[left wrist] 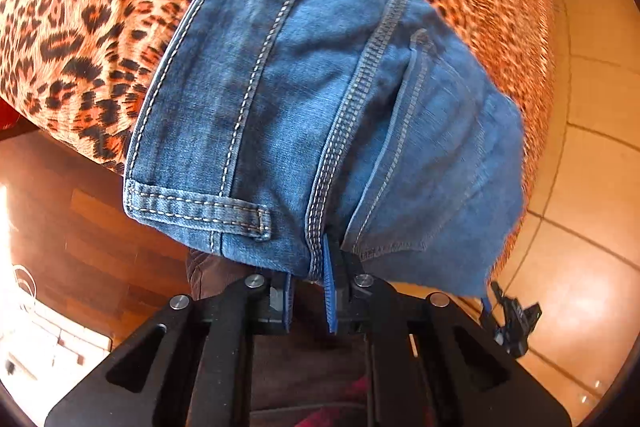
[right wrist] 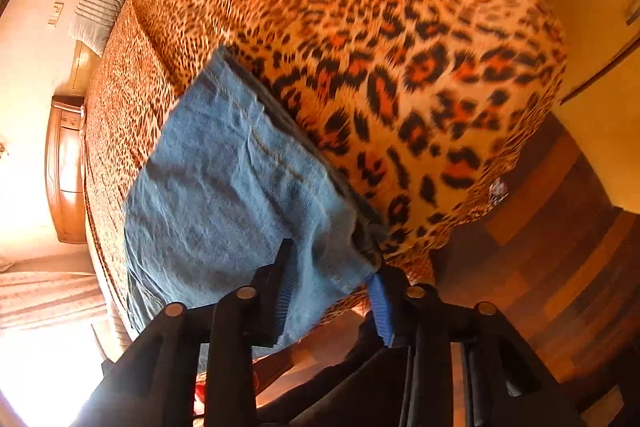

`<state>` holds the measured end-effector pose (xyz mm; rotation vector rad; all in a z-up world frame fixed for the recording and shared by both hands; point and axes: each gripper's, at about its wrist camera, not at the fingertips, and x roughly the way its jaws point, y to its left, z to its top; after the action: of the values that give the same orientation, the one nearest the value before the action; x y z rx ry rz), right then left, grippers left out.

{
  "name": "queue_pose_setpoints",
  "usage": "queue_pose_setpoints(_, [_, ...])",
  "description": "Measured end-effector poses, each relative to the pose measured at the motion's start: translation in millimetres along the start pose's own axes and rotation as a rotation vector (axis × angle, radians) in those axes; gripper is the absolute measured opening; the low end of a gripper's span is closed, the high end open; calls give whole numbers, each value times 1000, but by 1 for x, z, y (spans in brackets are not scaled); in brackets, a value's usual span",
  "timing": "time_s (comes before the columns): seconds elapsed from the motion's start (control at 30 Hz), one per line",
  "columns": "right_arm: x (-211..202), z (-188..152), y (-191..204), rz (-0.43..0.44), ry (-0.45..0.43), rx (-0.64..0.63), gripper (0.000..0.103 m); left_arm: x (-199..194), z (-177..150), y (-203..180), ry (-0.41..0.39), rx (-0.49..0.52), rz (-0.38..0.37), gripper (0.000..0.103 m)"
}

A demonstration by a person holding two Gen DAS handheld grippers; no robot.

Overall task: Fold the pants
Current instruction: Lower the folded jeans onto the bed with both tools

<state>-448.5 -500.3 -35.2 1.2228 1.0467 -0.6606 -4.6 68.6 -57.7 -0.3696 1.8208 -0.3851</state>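
Jaws: left gripper tips hidden under jeans, grip unclear; right gripper spread, blurred.

Blue denim pants, mid-wash, pale contrast stitching, lying on leopard-print cover. Left wrist view: waist end nearest jaws, belt loop lying crosswise left of jaws, thick double-stitched seam running straight down into gap between jaws, pocket edge just right of it. Fabric edge sits between jaws. Right wrist view: paler, creased denim panel stretching up and left from jaws, layered edges stacked along its right side; lower corner lies between jaws, overlapping left one.
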Motion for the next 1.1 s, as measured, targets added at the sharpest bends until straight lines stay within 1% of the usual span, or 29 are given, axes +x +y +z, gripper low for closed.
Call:
queue_pose_setpoints(0.07, [-27, 13, -6, -44, -83, 1, 43, -21, -9, -5, 17, 109, -35, 13])
queue_pose_setpoints(0.1, [-37, 21, -9, -45, -119, -1, 47, -33, -11, -8, 15, 154, -61, 13])
queue_pose_setpoints(0.13, [-44, 29, -8, -37, -142, -6, 49, -47, -10, -10, -8, 181, -75, 13])
queue_pose_setpoints(0.17, [-48, 36, -4, -23, -156, -12, 49, -62, -5, -11, -48, 194, -80, 13])
queue_pose_setpoints(0.2, [-48, 43, 2, -2, -160, -22, 50, -75, 4, -10, -95, 188, -82, 14])
queue_pose_setpoints(0.27, [-42, 59, 19, 34, -148, -61, 52, -93, 31, -3, -189, 123, -77, 26])
queue_pose_setpoints(0.3, [-35, 65, 30, 48, -138, -92, 52, -95, 46, 1, -220, 91, -67, 41])
queue_pose_setpoints(0.33, [-21, 69, 48, 60, -126, -118, 52, -94, 61, 7, -239, 50, -42, 44])
queue_pose_setpoints(0.37, [-11, 75, 59, 66, -113, -138, 52, -88, 77, 10, -240, 14, -23, 44])
queue_pose_setpoints(0.4, [-1, 81, 67, 65, -97, -151, 52, -80, 91, 14, -220, -10, -16, 44])
queue_pose_setpoints(0.47, [21, 95, 82, 60, -59, -159, 52, -63, 111, 23, -169, -70, -14, 44])
queue_pose_setpoints(0.5, [28, 100, 89, 48, -44, -165, 52, -55, 118, 25, -148, -88, -11, 44])
queue_pose_setpoints(0.53, [33, 104, 94, 24, -47, -172, 52, -50, 122, 26, -136, -102, -2, 44])
queue_pose_setpoints(0.57, [38, 108, 99, 17, -47, -186, 54, -46, 122, 26, -126, -99, 1, 44])
queue_pose_setpoints(0.67, [49, 107, 111, 5, -21, -231, 54, -31, 119, 19, -102, -90, 9, 43])
queue_pose_setpoints(0.7, [55, 107, 117, -32, -13, -267, 53, -28, 120, 14, -101, -79, 27, 37])
queue_pose_setpoints(0.73, [62, 105, 125, -94, -6, -324, 37, -29, 119, 10, -107, -66, 58, 24])
queue_pose_setpoints(0.77, [66, 103, 133, -155, -4, -377, 19, -30, 115, 3, -116, -50, 74, 20])
queue_pose_setpoints(0.8, [67, 102, 140, -182, -5, -413, 19, -32, 114, 0, -125, -36, 90, 18])
queue_pose_setpoints(0.83, [61, 102, 144, -171, -28, -424, 15, -33, 113, -2, -137, -25, 118, 16])
queue_pose_setpoints(0.87, [55, 103, 146, -155, -59, -420, 14, -32, 113, -4, -150, -13, 158, 15])
queue_pose_setpoints(0.9, [52, 107, 143, -163, -81, -409, 14, -26, 117, -9, -156, -3, 202, 13])
queue_pose_setpoints(0.93, [58, 112, 137, -187, -66, -388, 14, -21, 119, -8, -147, -1, 224, 13])
queue_pose_setpoints(0.97, [64, 117, 133, -223, -62, -366, 13, -17, 123, -7, -132, -16, 222, 13])
queue_pose_setpoints(1.0, [65, 119, 130, -230, -74, -348, 13, -16, 124, -4, -129, -38, 211, 13])
queue_pose_setpoints(1.03, [64, 121, 128, -209, -75, -325, 13, -17, 127, -3, -126, -53, 200, 13])
queue_pose_setpoints(1.07, [61, 122, 126, -196, -74, -305, 17, -19, 128, -1, -122, -59, 188, 13])
queue_pose_setpoints(1.1, [56, 121, 126, -187, -82, -295, 18, -24, 127, 2, -123, -58, 176, 13])
